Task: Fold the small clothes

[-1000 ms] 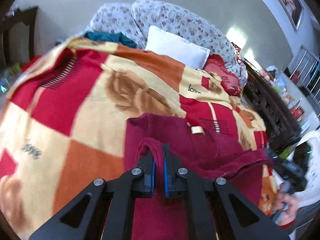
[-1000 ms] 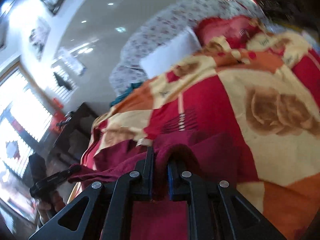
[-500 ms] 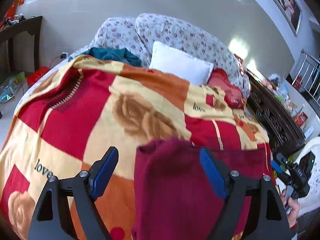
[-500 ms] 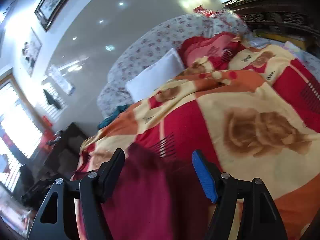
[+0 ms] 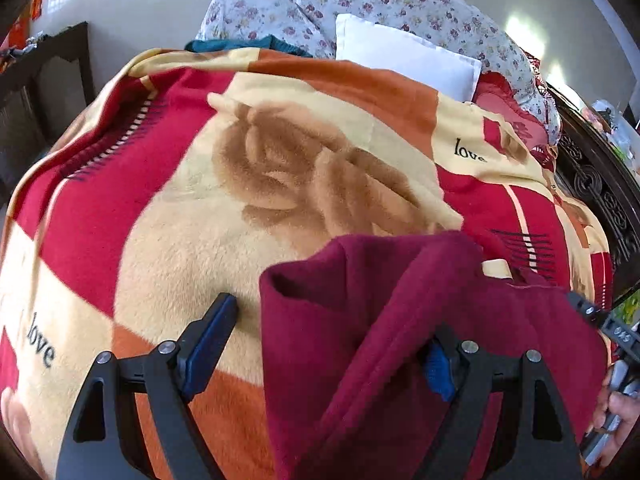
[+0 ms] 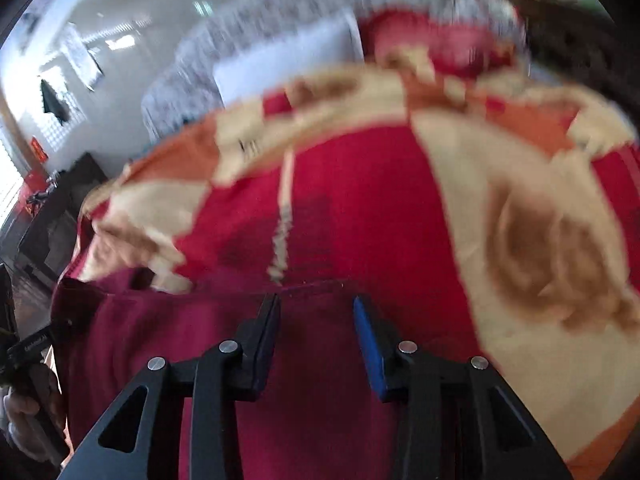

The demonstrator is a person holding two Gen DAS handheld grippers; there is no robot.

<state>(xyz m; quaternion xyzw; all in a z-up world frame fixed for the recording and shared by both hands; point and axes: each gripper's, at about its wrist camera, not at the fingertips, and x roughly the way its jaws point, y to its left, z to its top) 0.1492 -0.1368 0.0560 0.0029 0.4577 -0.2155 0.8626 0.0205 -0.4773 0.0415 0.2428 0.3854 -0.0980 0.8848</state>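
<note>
Maroon fleece garment (image 5: 400, 340) rumpled on blanket (image 5: 200, 220), left hand-held gripper (image 5: 328, 344) spread, right hand-held gripper (image 6: 316, 320) closing.

One maroon garment (image 5: 400, 320), one blanket (image 5: 200, 220), one white pillow (image 5: 404, 56).

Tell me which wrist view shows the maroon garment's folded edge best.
The left wrist view: the maroon garment is sharp there, its folded edge lying on the patterned blanket. The right wrist view is motion-blurred and shows only a flat maroon expanse, its far edge beyond the right gripper, whose jaws are closing.

open left hand-held gripper (image 5: 332, 344) straddles maroon garment (image 5: 360, 320).
</note>
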